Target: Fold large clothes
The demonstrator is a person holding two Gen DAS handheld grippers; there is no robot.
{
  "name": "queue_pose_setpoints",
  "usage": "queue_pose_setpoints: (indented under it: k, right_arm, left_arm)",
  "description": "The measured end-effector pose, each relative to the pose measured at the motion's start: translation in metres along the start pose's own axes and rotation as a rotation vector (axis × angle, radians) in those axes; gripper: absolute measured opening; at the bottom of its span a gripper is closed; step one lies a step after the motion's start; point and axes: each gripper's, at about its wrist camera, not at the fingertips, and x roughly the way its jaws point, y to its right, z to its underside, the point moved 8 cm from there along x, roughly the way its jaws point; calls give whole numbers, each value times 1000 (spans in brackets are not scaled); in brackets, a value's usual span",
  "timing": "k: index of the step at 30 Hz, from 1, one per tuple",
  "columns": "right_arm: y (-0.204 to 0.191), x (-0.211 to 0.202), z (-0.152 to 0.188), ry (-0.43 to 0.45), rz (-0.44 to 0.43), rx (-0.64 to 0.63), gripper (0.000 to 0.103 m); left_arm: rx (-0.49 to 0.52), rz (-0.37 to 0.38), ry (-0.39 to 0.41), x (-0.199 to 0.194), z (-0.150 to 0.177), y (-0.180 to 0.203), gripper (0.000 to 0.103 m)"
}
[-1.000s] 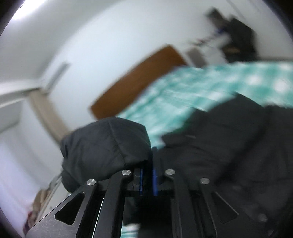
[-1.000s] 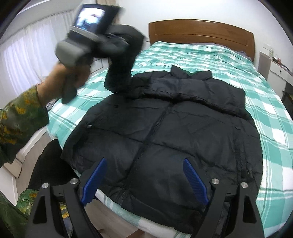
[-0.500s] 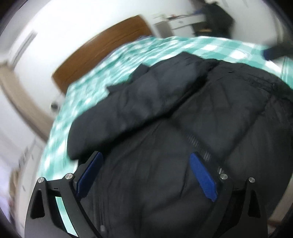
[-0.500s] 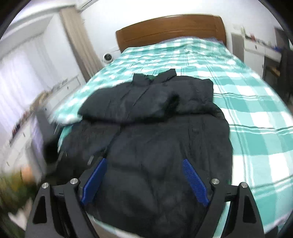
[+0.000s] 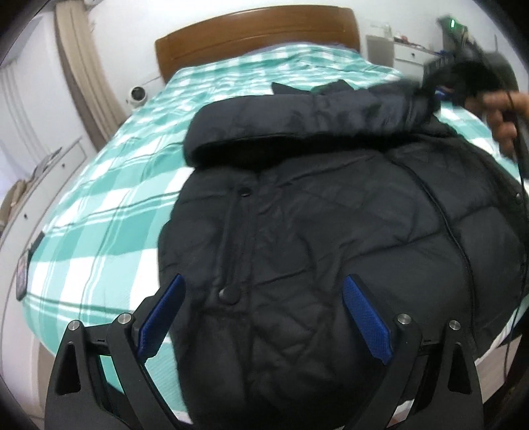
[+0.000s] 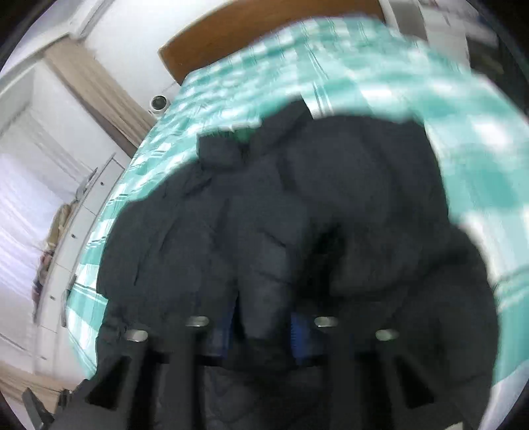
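Observation:
A black puffer jacket lies front up on a bed with a green checked sheet. One sleeve is folded across its chest below the collar. My left gripper hovers open over the jacket's lower left front, nothing between its blue pads. At the far right a hand holds my right gripper at the jacket's upper right edge. In the blurred right wrist view, the right gripper has its jaws closing on a bulge of the jacket, pads pressed to it.
A wooden headboard stands at the far end. A small round white device sits beside the bed on the left, near curtains and white drawers. A white bedside cabinet is at the back right. A black cable hangs right.
My left gripper let go of the sleeve, which now lies across the chest, then opened and dropped toward the lower front. My right gripper swung to the jacket's right side and closed on fabric.

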Motion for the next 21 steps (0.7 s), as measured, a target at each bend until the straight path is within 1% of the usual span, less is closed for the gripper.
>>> queue_pose_setpoints:
  k: [1,2,3,6,7,9,10,11,12,13,14,15,16,18,19,21]
  right_arm:
    - [-5,-11,-21,58,23,-38,21]
    - [-4,-16,-35,92,38,-52,21]
    - [0,-24,-58,138,57,-52,21]
    - [27,-25,-93,185,87,0,21]
    - [36,-20,-98,188,95,17,21]
    - [58,2,-99,165,123,36,21]
    - [66,12,-92,145,147,26,21]
    - [74,22,-81,114,170,11,24]
    - [81,40,-67,56,211,-4,24]
    - [86,47,-56,22,237,-8,33]
    - [90,51,-44,-12,251,-6,55]
    - [92,52,-34,-26,248,0,65]
    - [92,49,-29,-17,244,1,74]
    - [89,33,-27,32,266,-27,74]
    - [85,20,-30,81,288,-56,74]
    - [75,-3,-39,170,295,-102,74]
  left_arm:
    - [-17,6,-1,-1,0,-2,96]
    - [-25,9,-2,-1,-1,-4,96]
    - [-33,12,-1,-1,-3,-5,96]
    - [-38,5,9,1,-7,-4,96]
    - [-40,3,11,2,-9,-4,96]
    - [-48,12,5,5,-9,-1,96]
    - [-50,15,0,7,-7,-2,96]
    - [-49,18,-6,8,-7,-2,96]
    - [-44,17,-12,9,-6,-1,96]
    - [-32,8,-18,10,-6,0,96]
    - [-24,3,-18,9,-6,0,96]
    - [-13,-4,-18,8,-7,0,96]
    - [-7,-7,-17,8,-9,-1,96]
    - [-2,-10,-10,7,-17,-4,96]
    - [-6,2,1,6,-27,-5,96]
    - [-20,24,27,7,-46,-7,96]
